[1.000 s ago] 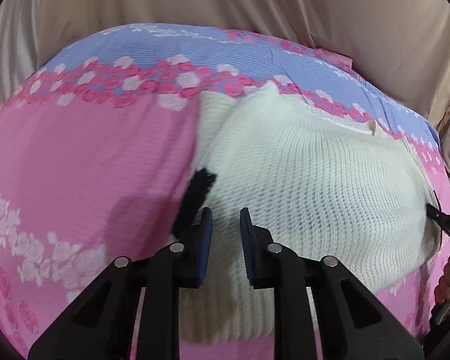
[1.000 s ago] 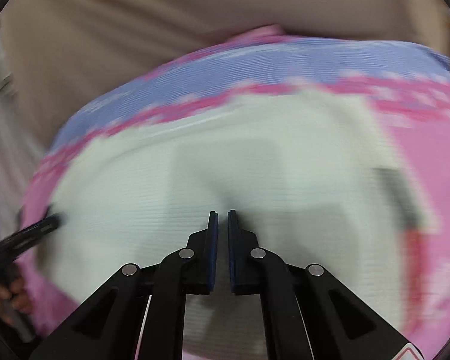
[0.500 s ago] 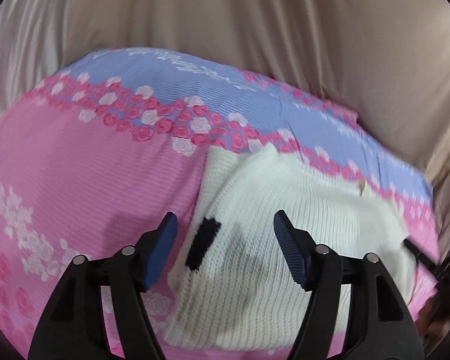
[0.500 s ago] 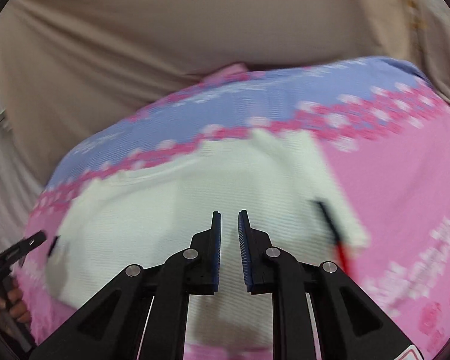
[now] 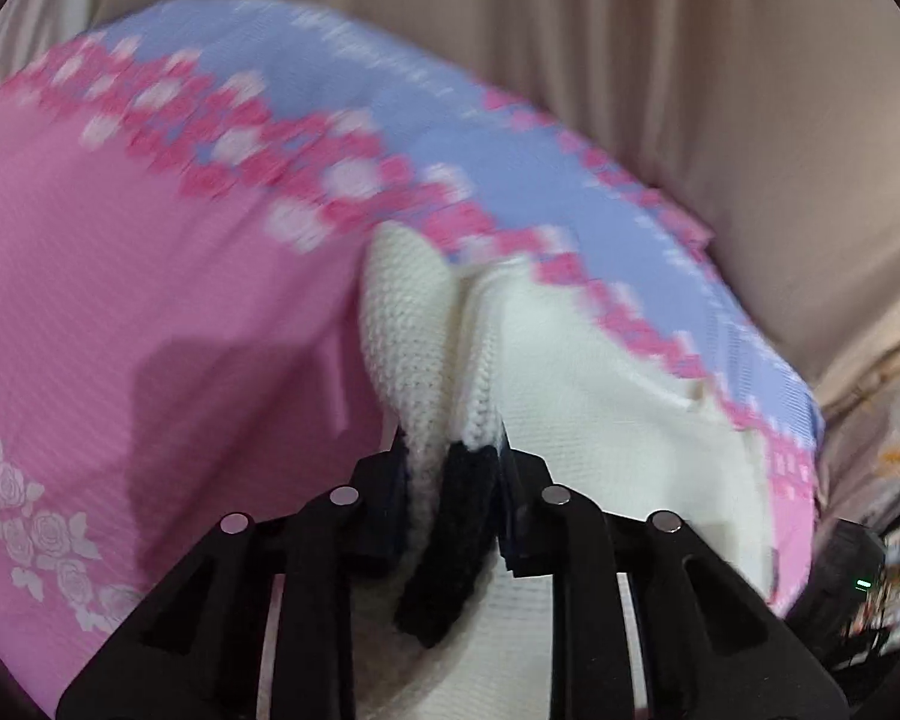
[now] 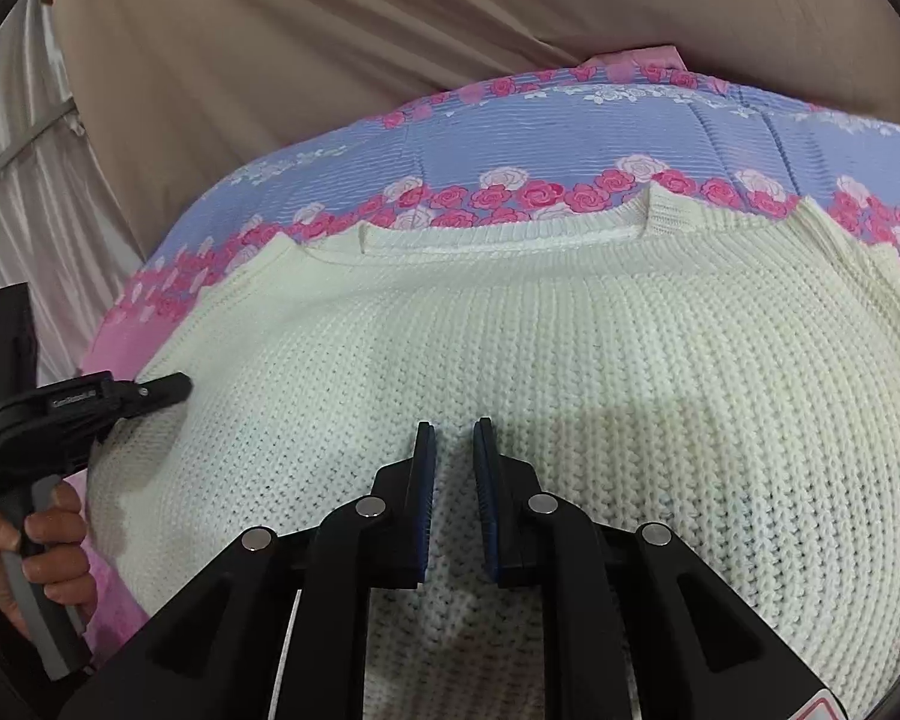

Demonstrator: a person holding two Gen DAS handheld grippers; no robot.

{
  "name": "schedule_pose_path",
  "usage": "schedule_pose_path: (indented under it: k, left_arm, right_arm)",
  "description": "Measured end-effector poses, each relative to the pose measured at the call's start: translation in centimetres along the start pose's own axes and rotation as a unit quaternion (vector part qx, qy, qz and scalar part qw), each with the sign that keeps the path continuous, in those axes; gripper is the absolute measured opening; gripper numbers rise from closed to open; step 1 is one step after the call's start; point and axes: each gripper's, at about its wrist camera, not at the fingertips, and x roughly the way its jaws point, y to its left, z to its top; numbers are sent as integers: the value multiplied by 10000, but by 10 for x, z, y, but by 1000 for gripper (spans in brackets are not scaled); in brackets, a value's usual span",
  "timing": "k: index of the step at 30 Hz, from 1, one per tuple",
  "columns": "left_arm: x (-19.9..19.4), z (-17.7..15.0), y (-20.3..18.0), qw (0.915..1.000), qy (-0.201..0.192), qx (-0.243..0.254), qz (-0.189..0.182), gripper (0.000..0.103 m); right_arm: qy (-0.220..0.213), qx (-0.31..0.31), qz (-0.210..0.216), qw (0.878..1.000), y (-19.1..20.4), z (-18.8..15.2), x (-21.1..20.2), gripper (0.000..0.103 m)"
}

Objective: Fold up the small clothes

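A cream knitted sweater lies flat on a pink and blue floral bedspread, neckline at the far side. My left gripper is shut on the sweater's left edge, where a black knitted patch sits between the jaws, and the fabric is bunched up. It also shows at the left of the right wrist view. My right gripper hovers low over the sweater's middle, jaws a narrow gap apart, holding nothing.
A beige curtain hangs behind the bed. Pink bedspread spreads to the left of the sweater. The hand on the left gripper's handle is at the bed's left edge.
My left gripper was open wide over the black patch and has closed on the sweater's edge, lifting it. My right gripper has steadied over the sweater's middle and opened slightly.
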Motion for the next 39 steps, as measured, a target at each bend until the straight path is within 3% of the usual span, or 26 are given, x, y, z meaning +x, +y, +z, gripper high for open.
schedule_pose_path:
  k: [3,6,9,12,14,16,21,24,28,33,39]
  left_arm:
    - [-27,-3,-69,9960,-323,759,-353,21]
    - [-27,-17,-152,9846,-330,1501,-832,21]
    - [-3,-39,-210,9727,26,2051,-1089,23]
    - [35,-70,-240,9641,691,2390,-928,30]
    - [34,-86,-232,9645,929,2167,-1188,33]
    - [16,-90,-217,9645,828,2121,-1335,47]
    - [-32,-86,-178,9708,85,2289,-711,62]
    - [-34,-83,-150,9712,-40,2382,91,64]
    - [-25,-93,-122,9695,172,2354,666,64]
    - [-16,-104,-115,9649,257,2435,952,64]
    - [-9,-109,-112,9641,344,2442,983,64]
  right_arm:
    - [-22,134,171,9998,-5,1,-1,14]
    - [-16,349,441,9984,-12,4,-11,20]
    - [-449,673,596,9949,-32,6,-49,32]
    - [-891,1029,321,9902,-64,-2,-91,41]
    - [-1013,1176,-128,9878,-84,-14,-114,42]
    - [-1036,1336,-468,9845,-102,-30,-132,44]
    - [-1033,1680,-624,9784,-125,-64,-162,47]
    - [-1027,1729,-294,9791,-118,-65,-163,51]
    - [-859,1724,276,9809,-98,-51,-147,61]
    - [-335,1564,-287,9867,-78,-35,-118,63]
    - [-15,1695,-241,9852,-77,-33,-100,64]
